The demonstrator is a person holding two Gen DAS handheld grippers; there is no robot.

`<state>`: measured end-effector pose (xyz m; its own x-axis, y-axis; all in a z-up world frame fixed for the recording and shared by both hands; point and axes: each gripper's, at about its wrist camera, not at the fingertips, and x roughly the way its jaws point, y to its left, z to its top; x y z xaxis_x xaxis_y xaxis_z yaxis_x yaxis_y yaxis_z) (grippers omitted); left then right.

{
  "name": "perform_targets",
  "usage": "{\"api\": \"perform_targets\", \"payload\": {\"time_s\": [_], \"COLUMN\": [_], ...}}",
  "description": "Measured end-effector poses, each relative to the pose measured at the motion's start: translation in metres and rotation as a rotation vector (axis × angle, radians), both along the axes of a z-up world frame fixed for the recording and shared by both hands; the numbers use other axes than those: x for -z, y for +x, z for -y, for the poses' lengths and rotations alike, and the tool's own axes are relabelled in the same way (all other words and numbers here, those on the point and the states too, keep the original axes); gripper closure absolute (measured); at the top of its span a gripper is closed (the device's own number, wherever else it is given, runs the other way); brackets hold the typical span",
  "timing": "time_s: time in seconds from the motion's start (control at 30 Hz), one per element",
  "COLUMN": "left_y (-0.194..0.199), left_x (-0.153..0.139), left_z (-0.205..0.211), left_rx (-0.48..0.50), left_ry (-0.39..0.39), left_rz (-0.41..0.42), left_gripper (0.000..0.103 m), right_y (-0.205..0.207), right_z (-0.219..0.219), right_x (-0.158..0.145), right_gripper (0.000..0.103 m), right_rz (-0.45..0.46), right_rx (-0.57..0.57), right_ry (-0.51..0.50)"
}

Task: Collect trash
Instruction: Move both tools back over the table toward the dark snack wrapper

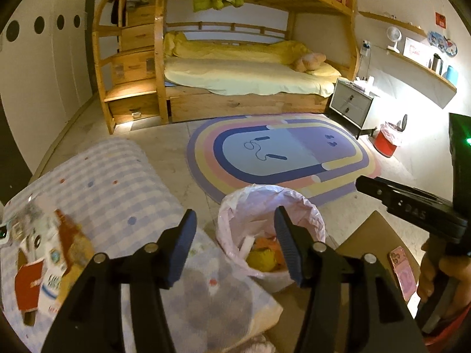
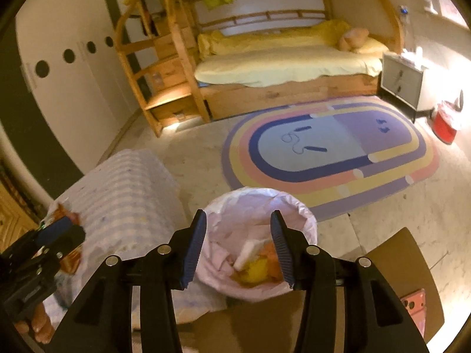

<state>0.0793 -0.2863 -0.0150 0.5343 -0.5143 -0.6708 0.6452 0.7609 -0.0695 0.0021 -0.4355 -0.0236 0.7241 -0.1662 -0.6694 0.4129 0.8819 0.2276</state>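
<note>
Both grippers are hanging over the small bin lined with a pale pink plastic bag (image 2: 259,253), left gripper (image 1: 235,244) and right gripper (image 2: 238,247) each sitting open with nothing between the pads. Yellow, orange and white trash (image 2: 256,261) is lying inside it, beside the checked blue blanket (image 1: 117,188).

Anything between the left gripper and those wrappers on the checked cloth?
Nothing visible. The left gripper is open and empty near the lined bin; the wrappers lie to its left on the checked cloth, uncovered.
</note>
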Motion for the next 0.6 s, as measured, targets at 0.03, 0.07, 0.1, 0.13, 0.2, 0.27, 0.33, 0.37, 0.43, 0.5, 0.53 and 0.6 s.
{"api": "perform_targets", "payload": {"time_s": [0.03,0.07,0.1,0.13,0.2,0.27,0.33,0.37,0.43,0.5,0.53,0.6], "left_y": [-0.004,-0.008,-0.014,-0.017,-0.025,-0.031,-0.036,-0.039,-0.042,-0.047,-0.048,-0.05], "left_x": [-0.003,-0.004,-0.006,-0.008,-0.01,-0.012,-0.013,-0.014,-0.016,-0.015,-0.015,-0.012], "left_z": [-0.007,-0.013,-0.024,-0.031,-0.05,-0.068,-0.095,-0.109,-0.135,-0.165,-0.177,-0.205], "left_rx": [-0.007,-0.012,-0.018,-0.024,-0.044,-0.068,-0.11,-0.138,-0.182,-0.244,-0.268,-0.329], "left_ry": [-0.003,-0.005,-0.005,-0.001,0.007,-0.001,-0.002,0.001,0.004,0.012,0.015,0.023], "left_rz": [0.0,0.001,0.006,0.012,0.022,0.016,0.012,0.016,0.029,0.046,0.05,0.051], "left_gripper": [0.049,0.049,0.049,0.049,0.047,0.045,0.044,0.043,0.043,0.043,0.043,0.043], "right_y": [-0.004,-0.006,-0.01,-0.011,-0.014,-0.014,-0.013,-0.013,-0.009,-0.005,-0.004,0.002], "right_z": [-0.008,-0.016,-0.027,-0.035,-0.058,-0.081,-0.103,-0.112,-0.137,-0.156,-0.167,-0.185], "right_x": [-0.003,-0.006,-0.01,-0.012,-0.018,-0.024,-0.028,-0.028,-0.028,-0.026,-0.024,-0.02], "right_gripper": [0.056,0.056,0.056,0.056,0.056,0.056,0.056,0.056,0.056,0.056,0.056,0.056], "right_rz": [0.002,0.005,0.008,0.009,0.014,0.02,0.028,0.029,0.028,0.028,0.028,0.02], "right_rx": [-0.015,-0.027,-0.048,-0.063,-0.11,-0.157,-0.206,-0.229,-0.287,-0.334,-0.357,-0.396], "right_ry": [-0.006,-0.013,-0.022,-0.029,-0.044,-0.059,-0.074,-0.076,-0.084,-0.088,-0.096,-0.1]}}
